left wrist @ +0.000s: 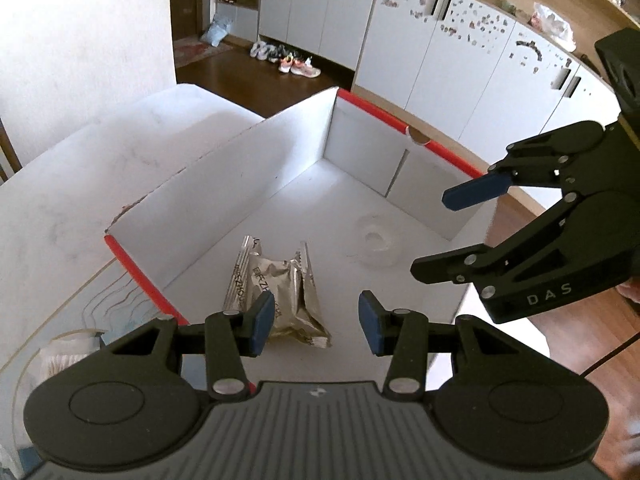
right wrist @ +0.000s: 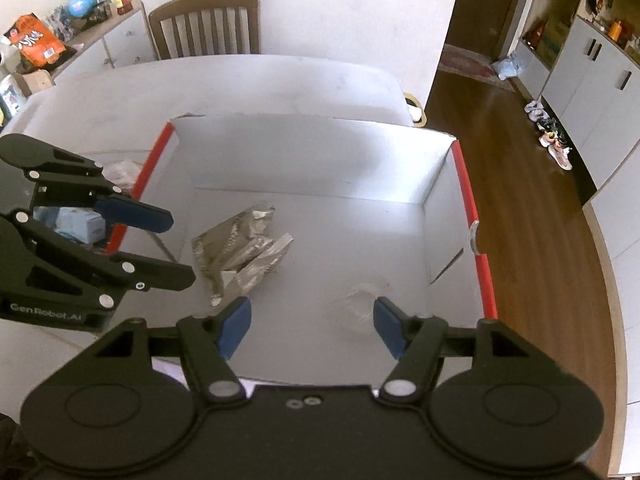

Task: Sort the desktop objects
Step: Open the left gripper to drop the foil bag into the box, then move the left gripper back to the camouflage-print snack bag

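White surface carried a red-edged box. Foil packet and clear tape roll lay inside. Left hand-held gripper and right hand-held gripper hovered agape, empty. Likely next: fetch another item outside the box.

Crinkled, glossy metallic foil on wrapper ahead of left gripper. Clear, shiny plastic on tape roll between right gripper fingers. Matt white cardboard on box.
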Demonstrator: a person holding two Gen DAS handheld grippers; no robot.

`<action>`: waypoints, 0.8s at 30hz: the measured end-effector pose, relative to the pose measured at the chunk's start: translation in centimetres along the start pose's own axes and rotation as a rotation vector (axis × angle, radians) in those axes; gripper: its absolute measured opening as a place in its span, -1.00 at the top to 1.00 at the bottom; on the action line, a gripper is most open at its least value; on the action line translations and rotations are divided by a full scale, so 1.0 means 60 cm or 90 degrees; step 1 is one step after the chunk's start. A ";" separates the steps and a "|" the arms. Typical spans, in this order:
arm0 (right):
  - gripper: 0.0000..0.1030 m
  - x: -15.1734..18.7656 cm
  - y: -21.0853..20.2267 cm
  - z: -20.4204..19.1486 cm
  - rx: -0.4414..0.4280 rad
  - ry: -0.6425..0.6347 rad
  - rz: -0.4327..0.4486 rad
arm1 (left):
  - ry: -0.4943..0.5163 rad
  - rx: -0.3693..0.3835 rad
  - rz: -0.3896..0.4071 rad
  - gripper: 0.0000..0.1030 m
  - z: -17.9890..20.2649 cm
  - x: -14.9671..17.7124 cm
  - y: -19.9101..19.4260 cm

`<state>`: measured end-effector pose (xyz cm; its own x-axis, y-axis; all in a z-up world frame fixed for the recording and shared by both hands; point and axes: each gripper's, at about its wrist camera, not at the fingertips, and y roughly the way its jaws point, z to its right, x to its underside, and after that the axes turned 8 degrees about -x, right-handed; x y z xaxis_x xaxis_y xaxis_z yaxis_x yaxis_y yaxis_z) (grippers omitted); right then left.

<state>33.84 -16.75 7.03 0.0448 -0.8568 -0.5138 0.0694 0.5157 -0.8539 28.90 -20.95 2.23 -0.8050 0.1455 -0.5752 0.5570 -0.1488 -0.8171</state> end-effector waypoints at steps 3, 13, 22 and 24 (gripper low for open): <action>-0.32 0.008 -0.010 -0.011 0.000 -0.004 0.013 | -0.008 0.005 0.010 0.14 0.001 0.008 -0.008; -0.41 0.035 -0.035 -0.048 0.002 -0.009 0.045 | -0.007 0.012 0.050 -0.17 0.001 0.033 -0.046; -0.55 0.047 -0.060 -0.093 -0.003 -0.013 0.078 | -0.014 0.011 0.073 -0.47 -0.021 0.065 -0.079; -0.56 0.050 -0.059 -0.105 -0.003 -0.012 0.079 | -0.017 0.004 0.077 -0.58 -0.030 0.075 -0.086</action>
<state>27.43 -21.18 8.01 0.0715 -0.7860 -0.6141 0.0574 0.6179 -0.7842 22.77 -17.79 3.83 -0.7375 0.1006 -0.6679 0.6486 -0.1702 -0.7419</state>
